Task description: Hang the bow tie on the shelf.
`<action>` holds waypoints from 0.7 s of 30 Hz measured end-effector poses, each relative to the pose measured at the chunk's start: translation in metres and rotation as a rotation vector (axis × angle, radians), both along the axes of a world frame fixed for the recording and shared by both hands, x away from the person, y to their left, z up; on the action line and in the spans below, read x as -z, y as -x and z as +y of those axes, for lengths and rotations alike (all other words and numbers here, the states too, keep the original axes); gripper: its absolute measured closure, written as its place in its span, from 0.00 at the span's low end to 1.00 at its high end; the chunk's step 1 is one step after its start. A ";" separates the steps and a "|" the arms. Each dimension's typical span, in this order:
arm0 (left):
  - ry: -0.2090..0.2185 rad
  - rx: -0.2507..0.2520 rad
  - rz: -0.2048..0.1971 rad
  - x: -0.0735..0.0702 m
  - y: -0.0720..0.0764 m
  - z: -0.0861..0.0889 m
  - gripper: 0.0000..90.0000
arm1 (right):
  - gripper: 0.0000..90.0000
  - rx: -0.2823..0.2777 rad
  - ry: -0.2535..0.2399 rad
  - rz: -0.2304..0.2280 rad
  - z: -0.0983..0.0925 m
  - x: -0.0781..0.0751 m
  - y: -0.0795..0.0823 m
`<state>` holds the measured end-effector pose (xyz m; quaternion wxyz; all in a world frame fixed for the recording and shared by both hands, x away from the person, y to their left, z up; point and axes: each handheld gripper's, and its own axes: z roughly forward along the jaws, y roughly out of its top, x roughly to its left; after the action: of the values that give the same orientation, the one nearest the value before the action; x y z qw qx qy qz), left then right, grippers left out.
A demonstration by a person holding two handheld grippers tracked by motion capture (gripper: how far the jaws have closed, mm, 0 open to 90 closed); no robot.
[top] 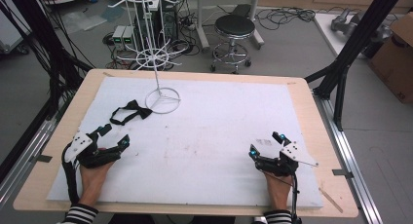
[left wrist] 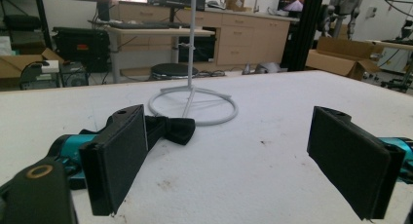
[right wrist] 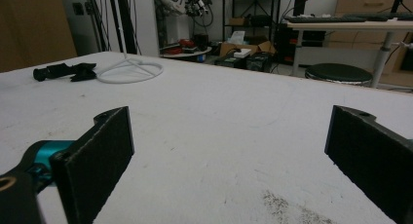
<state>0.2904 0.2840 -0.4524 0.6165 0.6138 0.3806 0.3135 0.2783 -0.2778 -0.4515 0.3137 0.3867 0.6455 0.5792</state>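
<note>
At the left of the surface (top: 302,117), near its front edge, we have our left tongs (top: 113,136) resting low on the white cover, jaws standing wide apart with nothing between them. The left gripper view confirms it: both black pads (left wrist: 117,158) are spread and the cover is bare in the gap.

Just ahead of these tongs, toward the far edge and slightly inward, lies the black bow tie (top: 129,111) with its strap looped out to the left. Its long axis runs roughly along the surface's width, tilted a little, so the knot end sits closest to the wire stand's ring base (top: 163,100), just beside it and apparently not on it. In the left gripper view the bow tie (left wrist: 170,129) shows past the left jaw, off the line between the pads. We judge that the tongs must swing toward that side and reach forward to straddle it across its narrow middle.

Toward the front right corner, our right tongs (top: 265,143) also stand open and empty, well apart from the bow tie (right wrist: 65,70). The left hand is clearly the nearer one.
</note>
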 end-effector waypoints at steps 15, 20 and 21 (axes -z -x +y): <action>-0.092 -0.005 0.092 -0.025 -0.017 0.012 0.14 | 0.03 0.004 -0.002 -0.004 -0.001 0.000 -0.001; -0.142 0.003 0.105 -0.043 -0.029 0.015 0.14 | 0.03 0.004 -0.010 -0.001 -0.002 0.000 -0.001; -0.159 0.007 0.111 -0.047 -0.033 0.015 0.14 | 0.03 0.005 -0.011 -0.001 -0.002 0.000 -0.001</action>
<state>0.3230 0.2990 -0.4054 0.5451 0.6785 0.3859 0.3059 0.2790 -0.2793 -0.4515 0.3134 0.3895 0.6413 0.5821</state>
